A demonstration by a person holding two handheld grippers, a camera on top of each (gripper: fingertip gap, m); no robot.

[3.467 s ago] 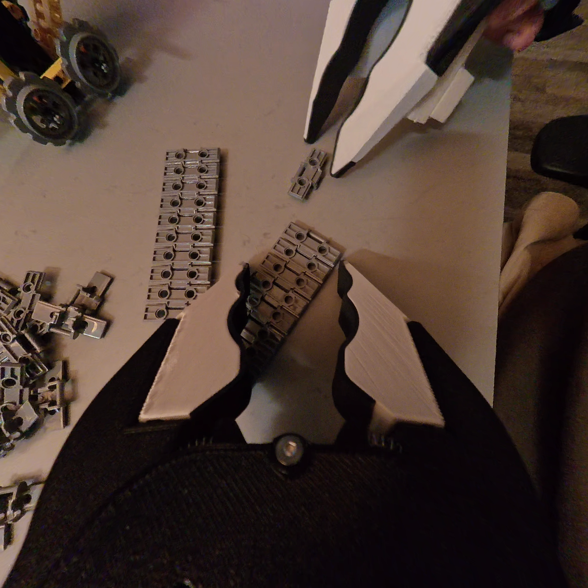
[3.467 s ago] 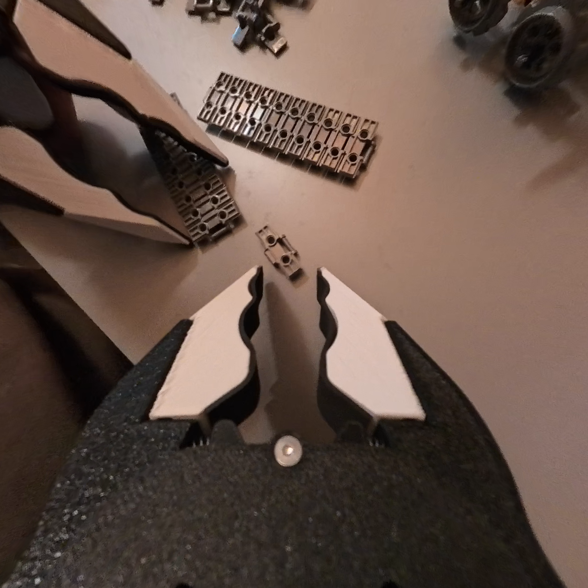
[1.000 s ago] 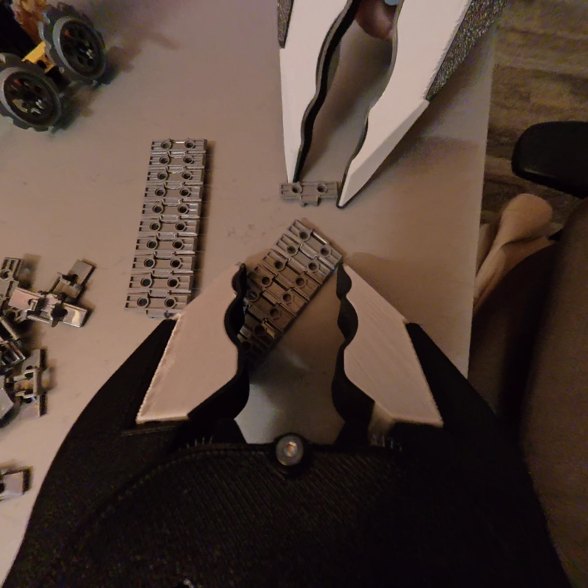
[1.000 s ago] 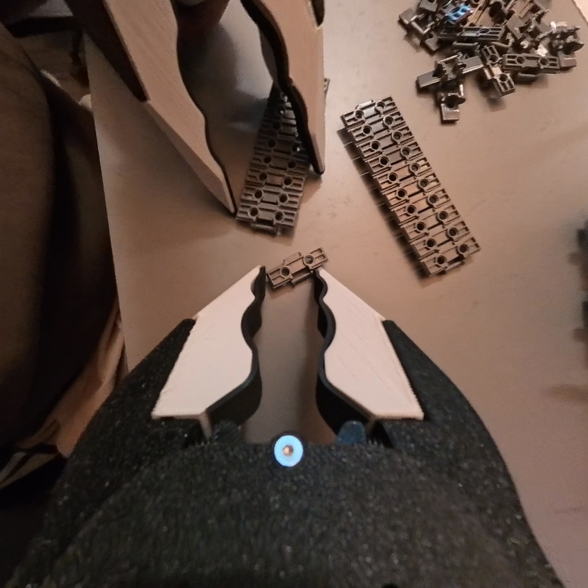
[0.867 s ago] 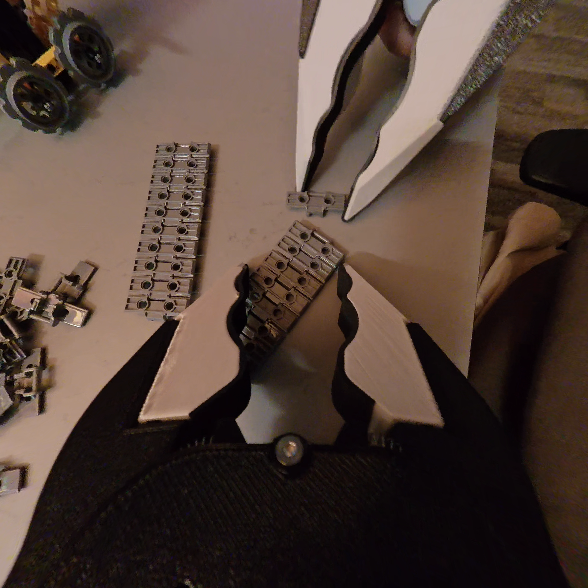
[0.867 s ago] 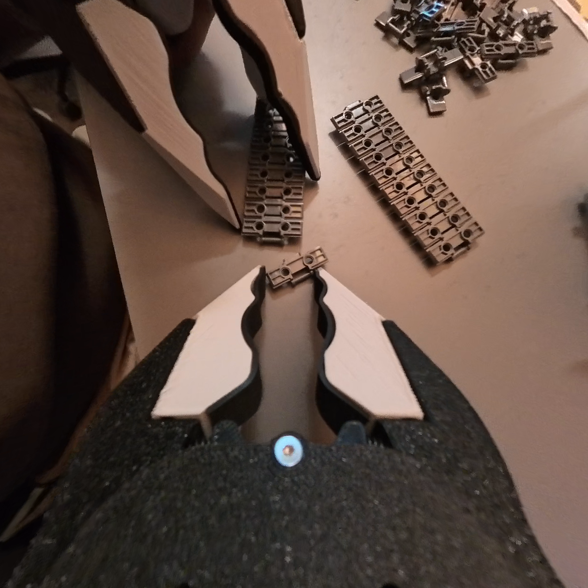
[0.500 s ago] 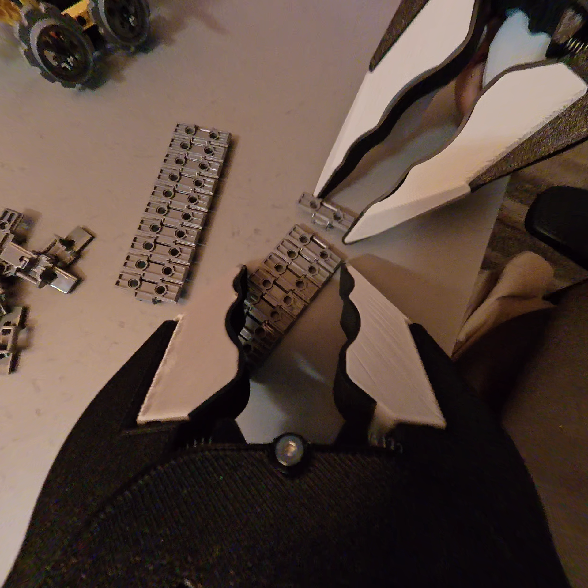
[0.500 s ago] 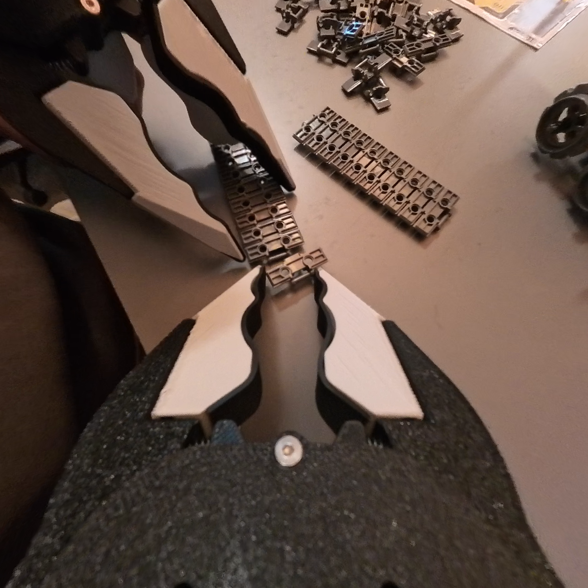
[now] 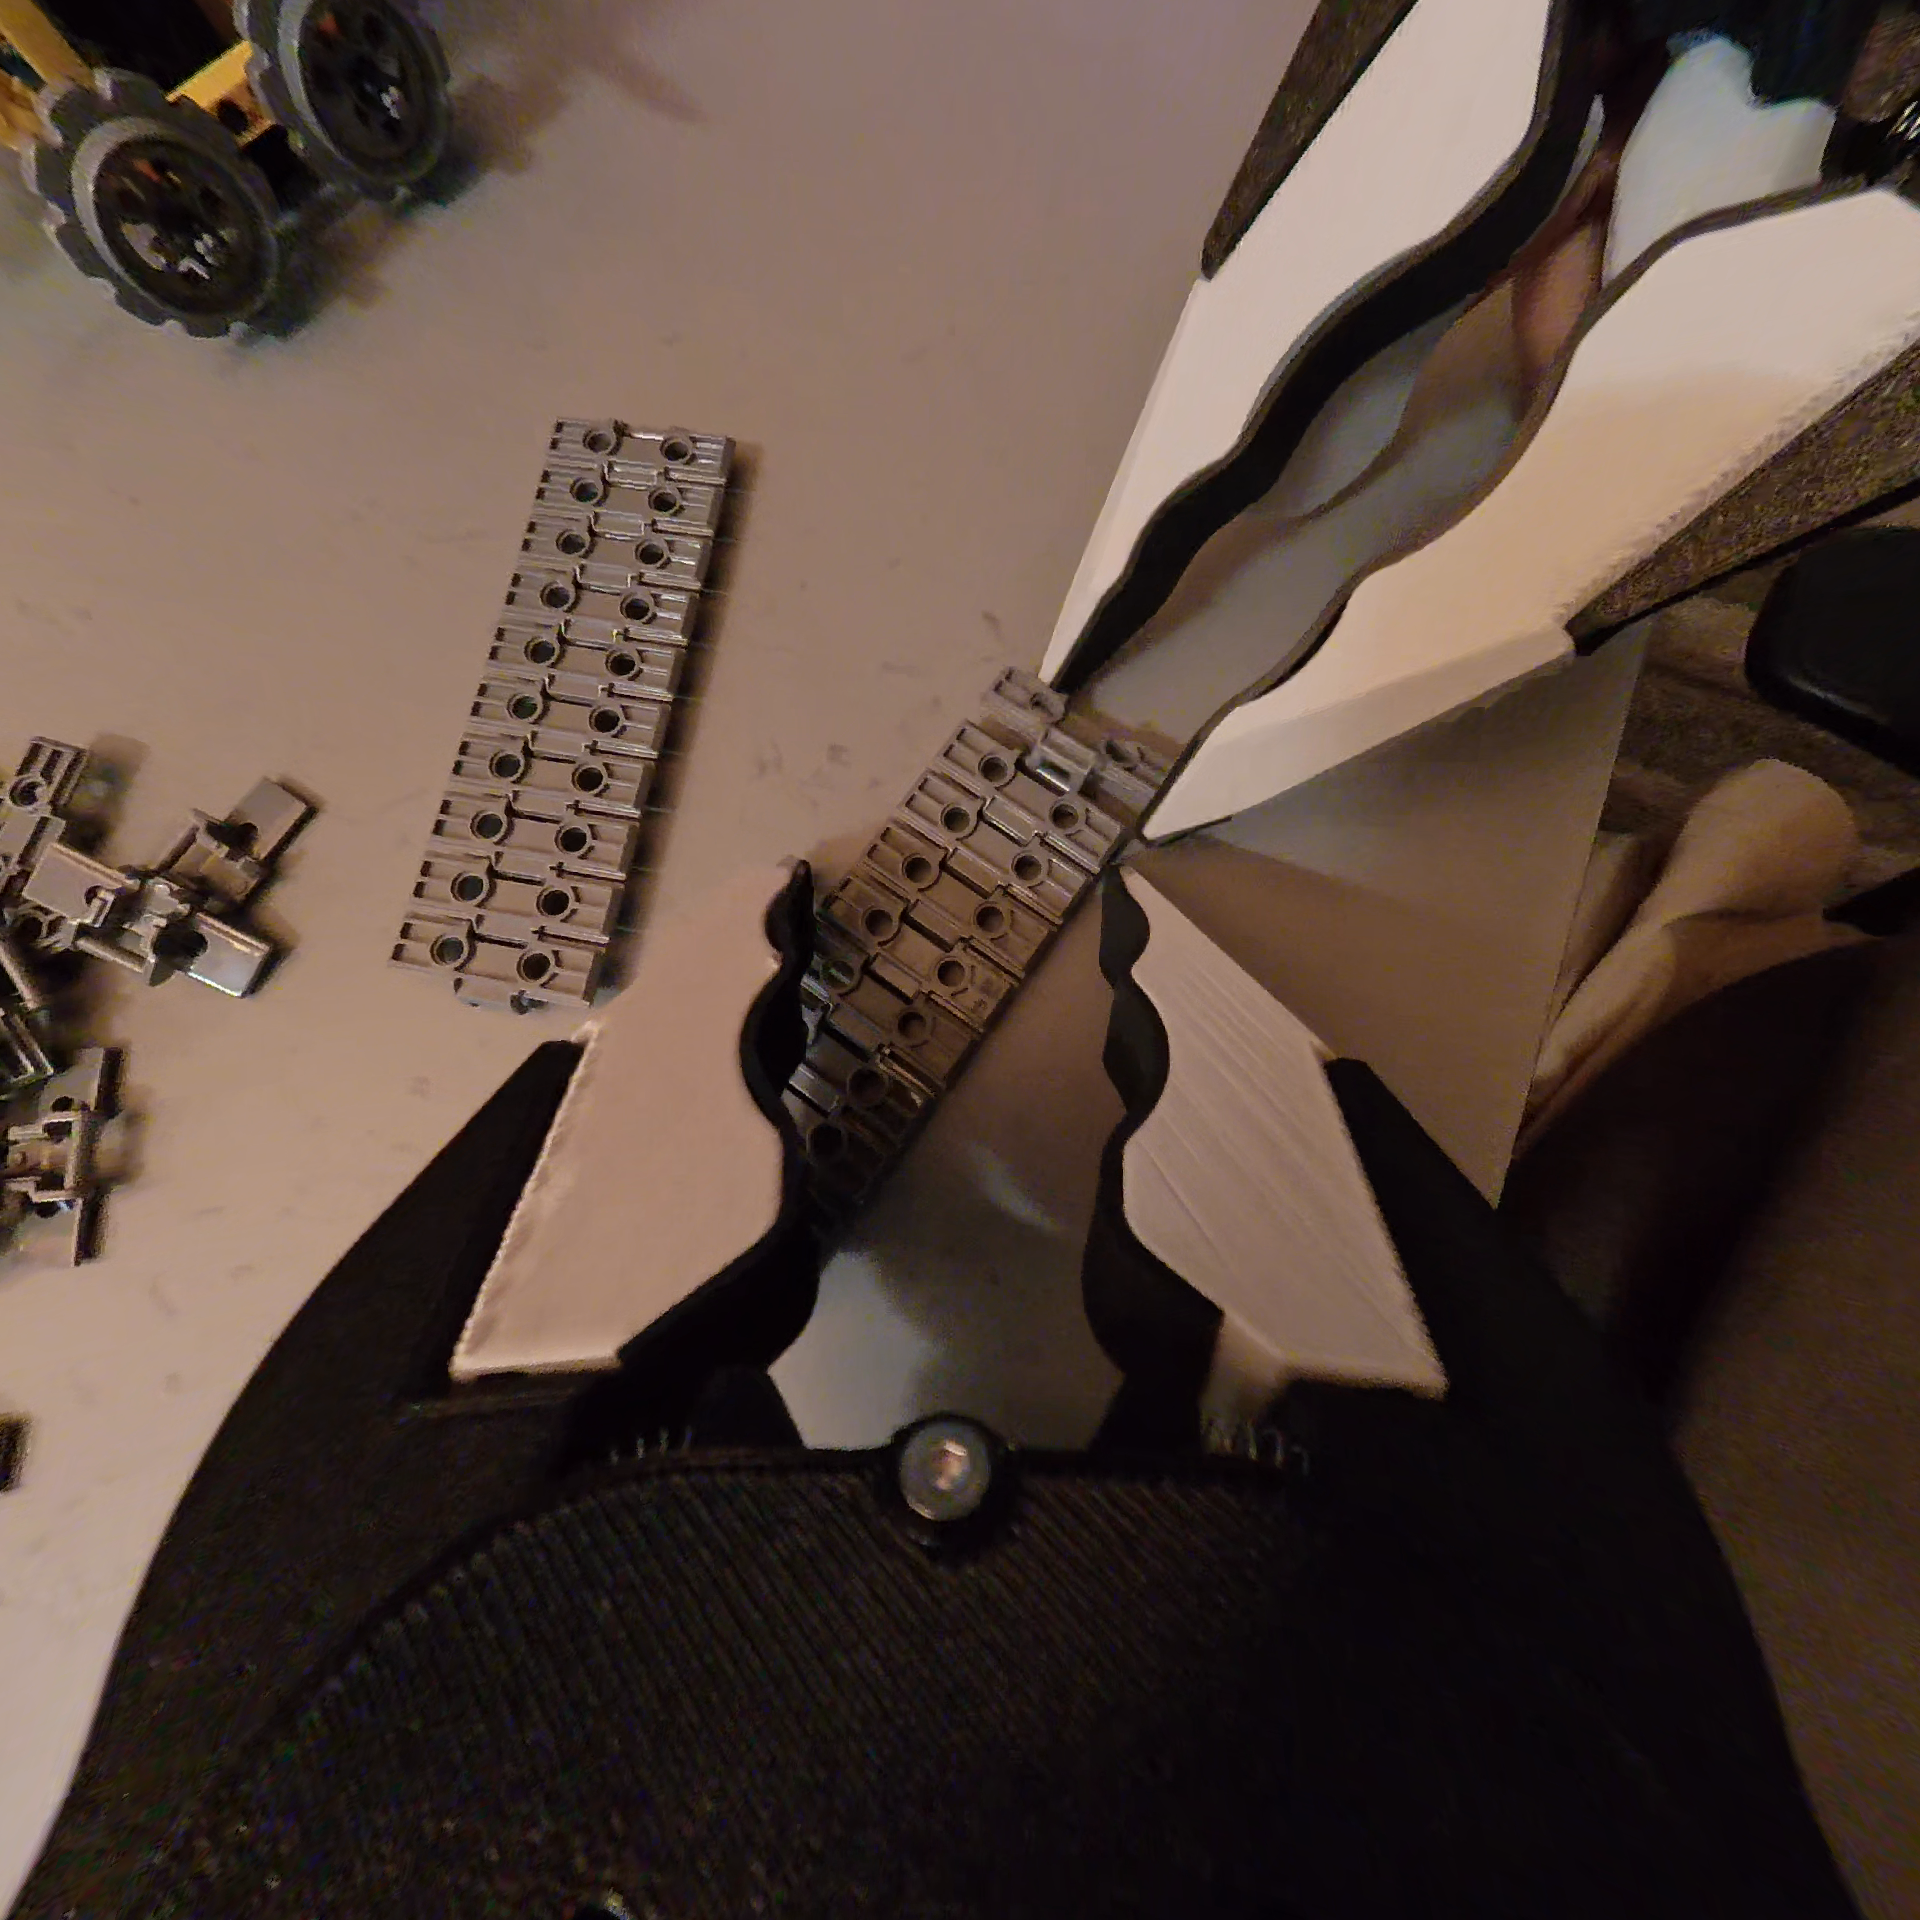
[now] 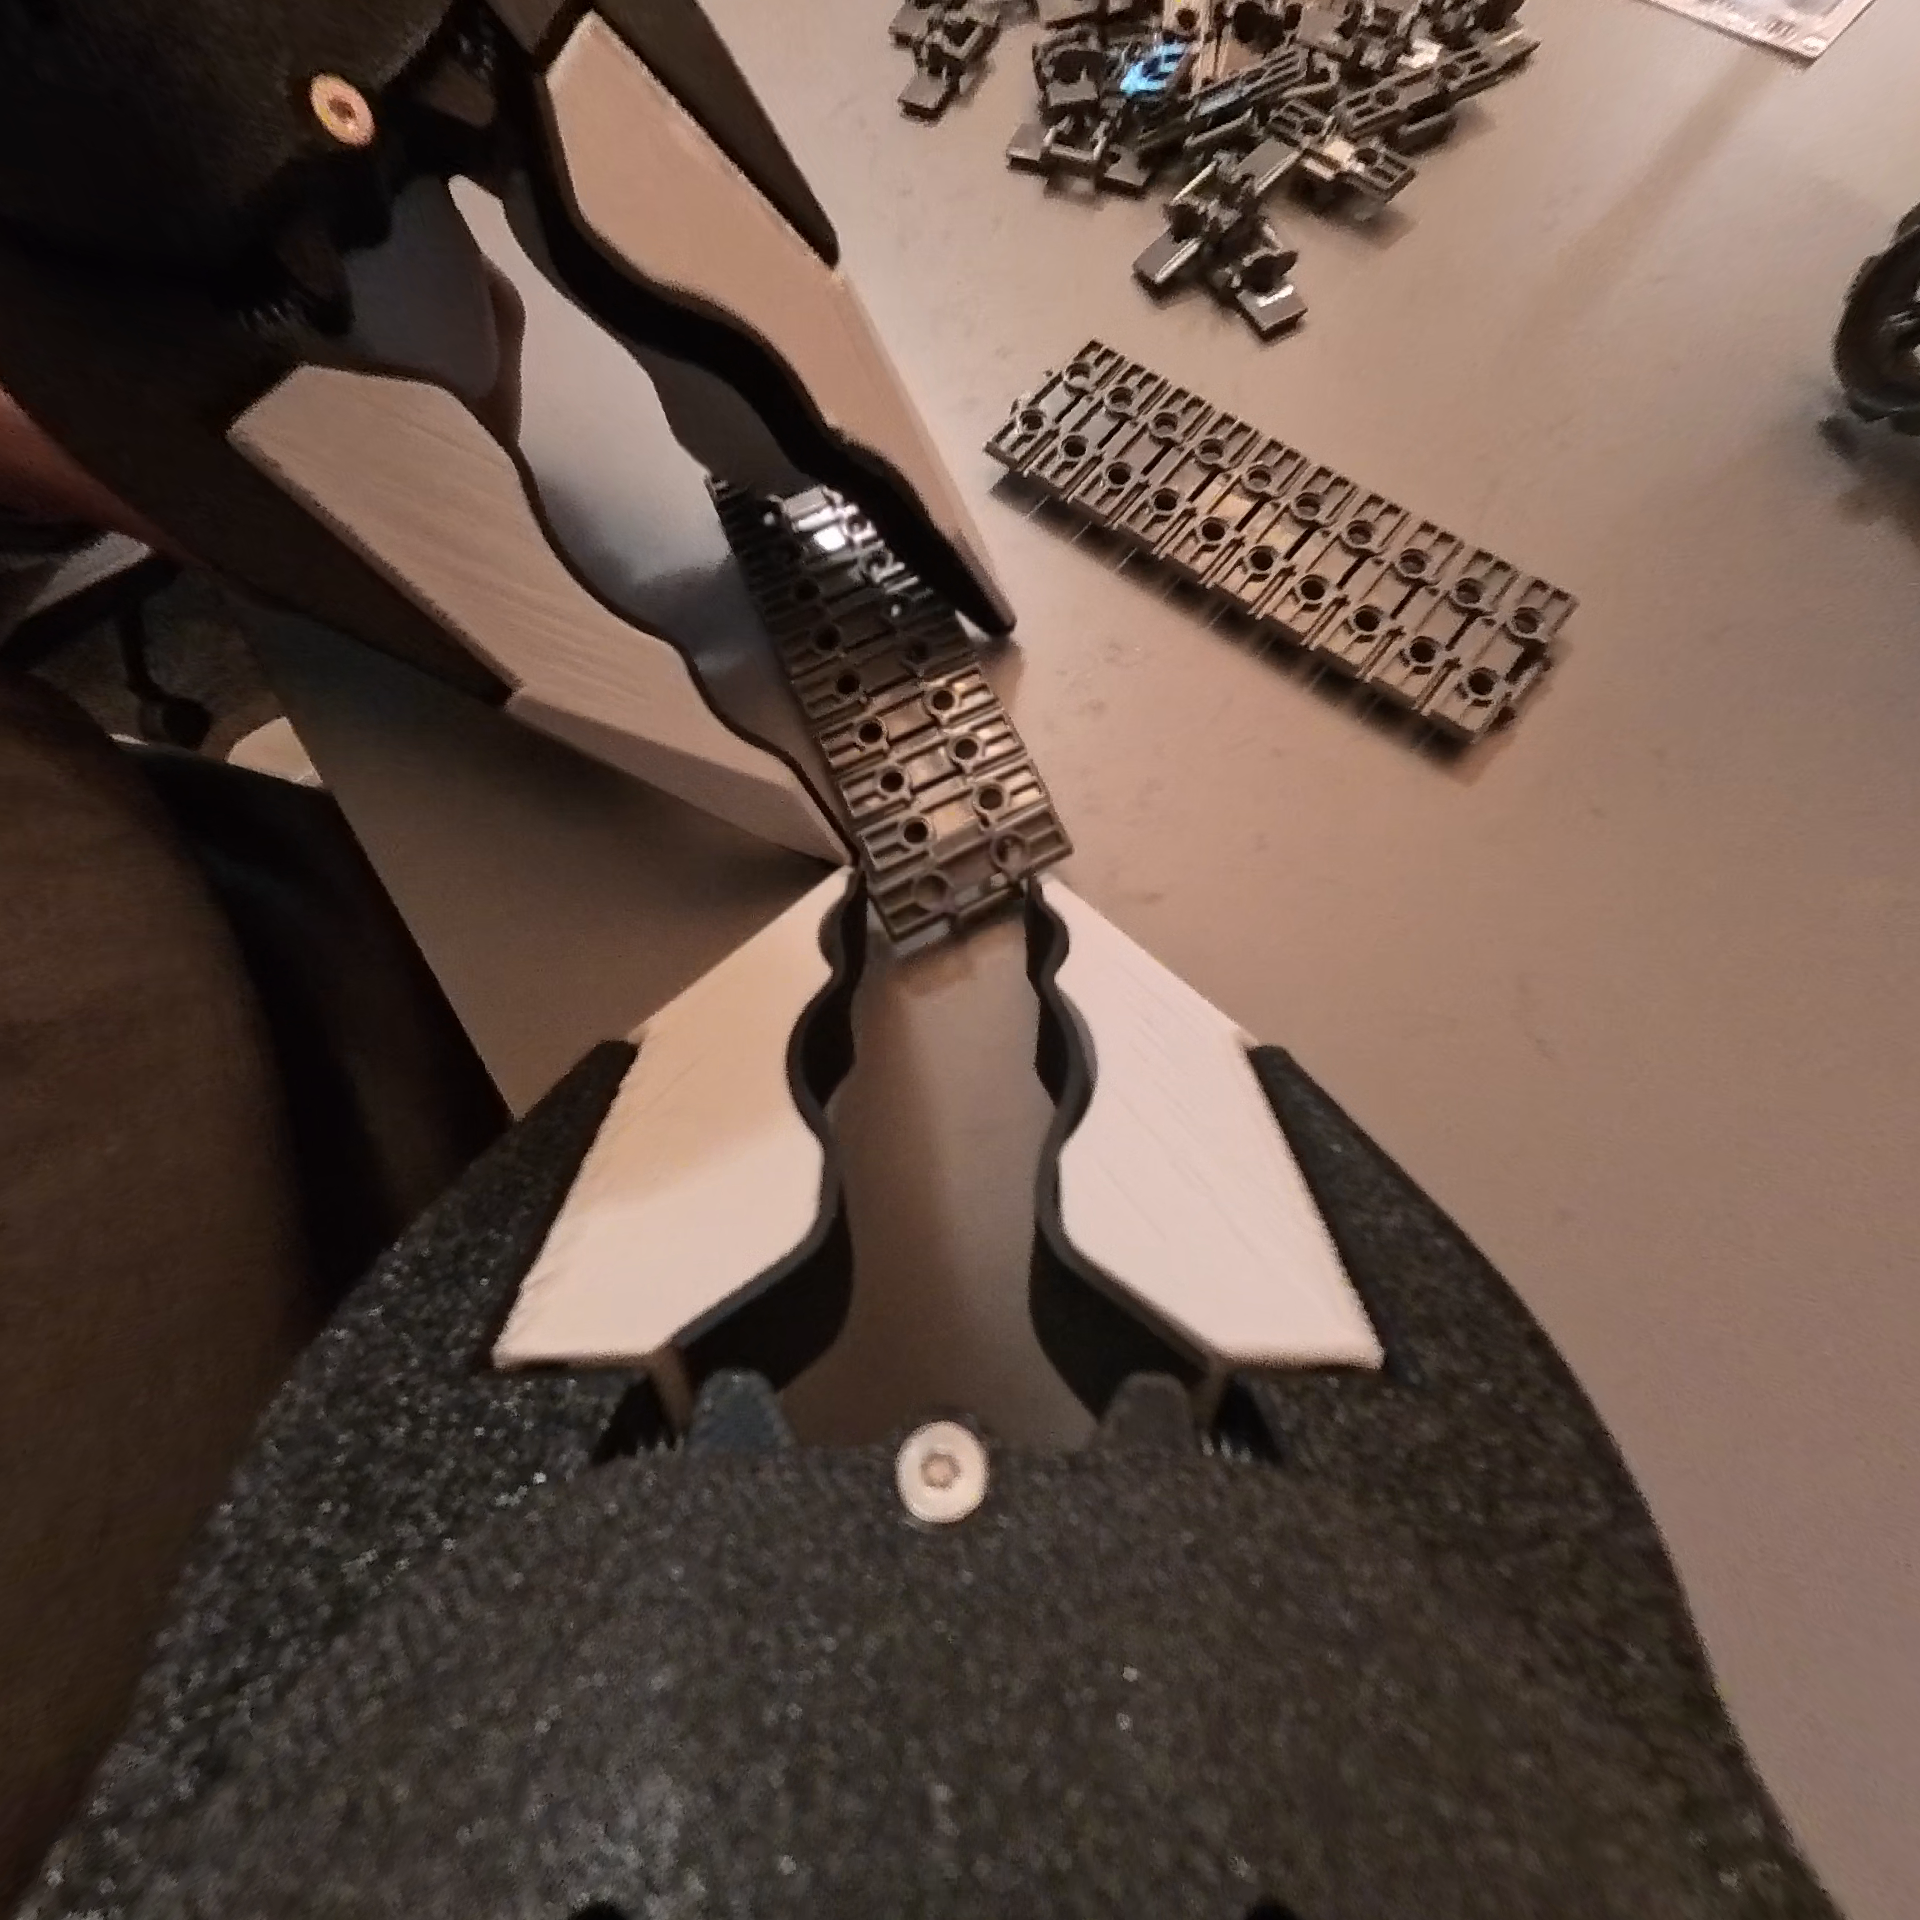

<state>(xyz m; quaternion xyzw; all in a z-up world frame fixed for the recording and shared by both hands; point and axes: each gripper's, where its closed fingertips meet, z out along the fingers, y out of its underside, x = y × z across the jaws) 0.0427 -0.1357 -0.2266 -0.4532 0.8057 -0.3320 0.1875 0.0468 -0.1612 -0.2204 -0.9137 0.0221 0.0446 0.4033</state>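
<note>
The left gripper [image 9: 951,883] stands with its jaws spread wide over a short strip of grey track links [image 9: 940,935] lying slantwise between them on the table [image 9: 883,260], one edge against the left finger. The right gripper [image 10: 940,894] pinches a single grey track link [image 9: 1060,748] between its tips, pressed against the strip's far end. Beyond the left jaw lie a longer track strip [image 9: 566,717], a heap of loose links [image 10: 1236,73] and a wheeled toy vehicle [image 9: 229,135].
</note>
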